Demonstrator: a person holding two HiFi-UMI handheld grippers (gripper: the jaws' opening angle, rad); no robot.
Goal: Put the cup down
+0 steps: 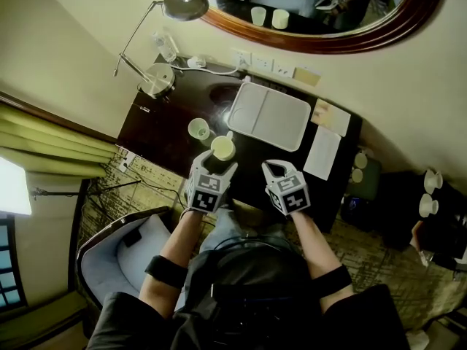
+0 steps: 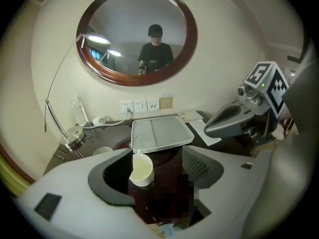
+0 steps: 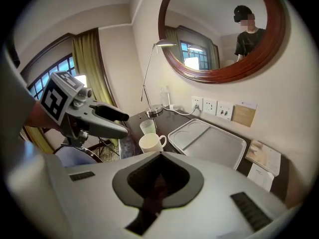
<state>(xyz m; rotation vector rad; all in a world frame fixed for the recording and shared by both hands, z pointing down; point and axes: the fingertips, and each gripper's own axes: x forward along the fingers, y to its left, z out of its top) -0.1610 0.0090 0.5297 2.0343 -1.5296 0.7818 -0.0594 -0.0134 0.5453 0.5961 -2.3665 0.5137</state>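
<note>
Held left gripper (image 1: 216,168) jaws apart, gripping nothing. Saw the white mug (image 1: 223,149) just ahead of them, upright on the dark desk (image 1: 164,133), beside a small glass (image 1: 198,128) and near the grey tray (image 1: 268,115). Had right gripper (image 1: 276,170) jaws pressed together, empty.

Table (image 1: 160,133): dark wood, high-gloss lacquer. Cup (image 1: 223,149): cream glazed ceramic, shiny. Glass (image 1: 198,128): translucent. Tray (image 1: 268,115): smooth matt pale-grey plastic. Lamp (image 1: 157,79): polished metal. Mirror frame (image 1: 350,44): glossy reddish wood. Paper (image 1: 323,152), table's right edge: matt. Left claw (image 1: 217,162), right claw (image 1: 276,166): matt grey plastic, black textured pads (image 2: 119,173).
</note>
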